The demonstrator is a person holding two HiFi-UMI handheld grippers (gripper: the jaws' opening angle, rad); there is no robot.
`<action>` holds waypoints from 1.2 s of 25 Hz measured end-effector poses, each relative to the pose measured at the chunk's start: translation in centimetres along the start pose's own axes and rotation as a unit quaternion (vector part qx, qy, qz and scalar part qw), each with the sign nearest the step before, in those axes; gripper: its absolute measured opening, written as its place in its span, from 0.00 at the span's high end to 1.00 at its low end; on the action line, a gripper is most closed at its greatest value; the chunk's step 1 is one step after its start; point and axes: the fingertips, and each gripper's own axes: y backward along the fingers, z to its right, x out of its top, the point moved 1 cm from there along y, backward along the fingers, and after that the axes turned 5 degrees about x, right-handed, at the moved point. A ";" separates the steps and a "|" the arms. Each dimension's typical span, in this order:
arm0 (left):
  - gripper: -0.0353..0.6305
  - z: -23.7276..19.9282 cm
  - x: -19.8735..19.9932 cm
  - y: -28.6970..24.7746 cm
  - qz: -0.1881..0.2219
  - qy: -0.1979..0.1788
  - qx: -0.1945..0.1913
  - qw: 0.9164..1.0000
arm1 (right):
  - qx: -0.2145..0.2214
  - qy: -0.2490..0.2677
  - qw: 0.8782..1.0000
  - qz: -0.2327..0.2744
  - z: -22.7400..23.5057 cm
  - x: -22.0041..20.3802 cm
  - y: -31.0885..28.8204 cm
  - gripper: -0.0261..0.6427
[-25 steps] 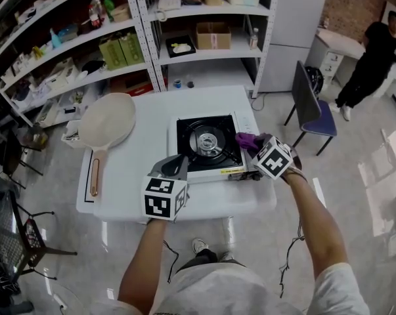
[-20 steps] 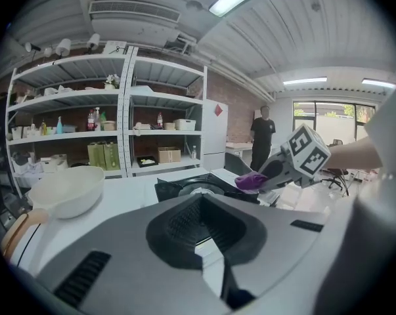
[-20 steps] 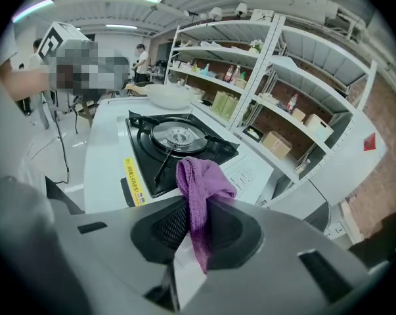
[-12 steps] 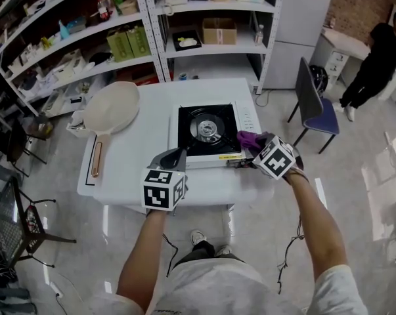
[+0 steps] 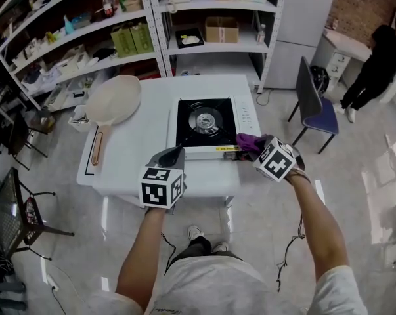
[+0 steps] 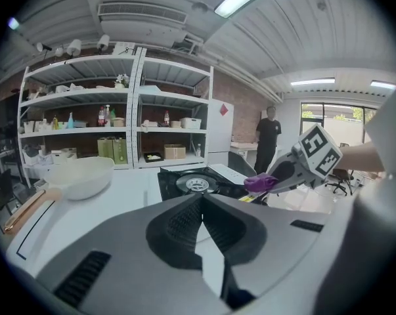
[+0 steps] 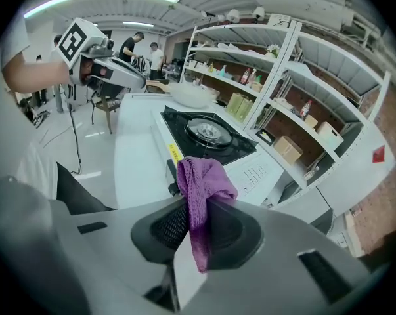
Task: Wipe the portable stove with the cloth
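The portable stove [image 5: 205, 125] sits on the white table [image 5: 148, 123], black top with a round burner; it also shows in the left gripper view [image 6: 196, 183] and the right gripper view [image 7: 207, 136]. My right gripper [image 5: 249, 145] hovers just off the stove's front right corner, shut on a purple cloth [image 7: 199, 192] that bunches above the jaws and hangs below them. The cloth [image 6: 260, 183] and right gripper [image 6: 276, 178] appear in the left gripper view too. My left gripper [image 5: 173, 157] is at the table's front edge, left of the stove, shut with nothing in it.
A cream pan [image 5: 112, 101] with a wooden handle lies on the table's left part. Metal shelving [image 5: 152, 18] with boxes and bottles stands behind the table. A blue chair [image 5: 314, 107] is to the right, and a person [image 5: 376, 63] stands at the far right.
The view has shifted, so the table and stove sit a little higher in the picture. Both grippers keep about the same places at the table's front edge, the cloth still held.
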 end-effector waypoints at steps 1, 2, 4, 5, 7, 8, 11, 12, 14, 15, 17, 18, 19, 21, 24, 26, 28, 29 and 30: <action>0.94 0.1 -0.1 0.2 0.000 0.001 0.001 1.000 | 0.003 0.004 1.000 -0.002 -0.3 -0.1 0.1 0.87; 0.94 0.2 -0.2 0.3 0.000 0.001 0.001 1.000 | 0.006 0.007 1.000 -0.004 -0.5 -0.2 0.2 0.87; 0.94 0.3 -0.3 0.7 0.001 0.003 0.004 1.000 | 0.012 0.015 1.000 -0.007 -1.0 -0.4 0.5 0.87; 0.94 0.4 -0.3 0.8 0.001 0.004 0.006 1.000 | 0.015 0.020 1.000 -0.008 -1.3 -0.5 0.6 0.87; 0.94 0.4 -0.6 1.1 0.002 0.005 0.009 1.000 | 0.023 0.031 0.999 -0.010 -1.7 -0.6 0.8 0.87; 0.94 0.5 -0.7 1.2 0.001 0.006 0.010 1.000 | 0.027 0.036 0.999 -0.011 -1.8 -0.7 1.0 0.87; 0.94 0.6 -0.9 1.6 -0.002 0.006 0.015 1.000 | 0.032 0.052 0.998 -0.013 -1.6 -0.4 1.7 0.87; 0.94 0.6 -0.9 1.7 -0.002 0.005 0.018 1.000 | 0.033 0.058 0.998 -0.014 -1.4 -0.3 2.0 0.87; 0.94 0.5 -0.8 1.8 -0.002 0.002 0.022 1.000 | 0.037 0.071 0.997 -0.015 -1.2 0.1 2.3 0.87; 0.94 0.5 -0.8 1.8 -0.002 0.000 0.023 1.000 | 0.041 0.078 0.996 -0.016 -1.1 0.3 2.5 0.87; 0.94 0.5 -0.8 1.8 -0.003 -0.001 0.023 1.000 | 0.053 0.091 0.994 -0.022 -1.2 0.6 2.5 0.87; 0.94 0.5 -0.9 1.7 -0.004 0.000 0.022 1.000 | 0.061 0.098 0.993 -0.027 -1.3 0.6 2.4 0.87; 0.94 0.4 -1.0 1.7 -0.007 0.001 0.021 1.000 | 0.068 0.105 0.992 -0.032 -1.4 0.7 2.2 0.87; 0.94 0.2 -1.2 1.6 -0.010 0.000 0.019 1.000 | 0.081 0.114 0.989 -0.040 -1.7 0.7 1.8 0.87; 0.94 -0.4 -1.6 1.3 -0.014 0.000 0.020 1.000 | 0.096 0.121 0.987 -0.047 -2.0 0.9 1.0 0.87; 0.94 -0.9 -1.8 1.1 -0.014 0.003 0.022 1.000 | 0.103 0.124 0.986 -0.049 -2.3 1.2 0.5 0.87; 0.94 -1.3 -1.8 1.0 -0.014 0.005 0.021 1.000 | 0.108 0.127 0.985 -0.051 -2.6 1.6 0.1 0.87; 0.94 -1.4 -1.8 0.9 -0.014 0.004 0.020 1.000 | 0.110 0.129 0.984 -0.052 -2.7 1.9 0.0 0.87; 0.94 -1.5 -1.7 0.9 -0.013 0.003 0.018 1.000 | 0.113 0.130 0.984 -0.052 -2.9 2.1 -0.1 0.87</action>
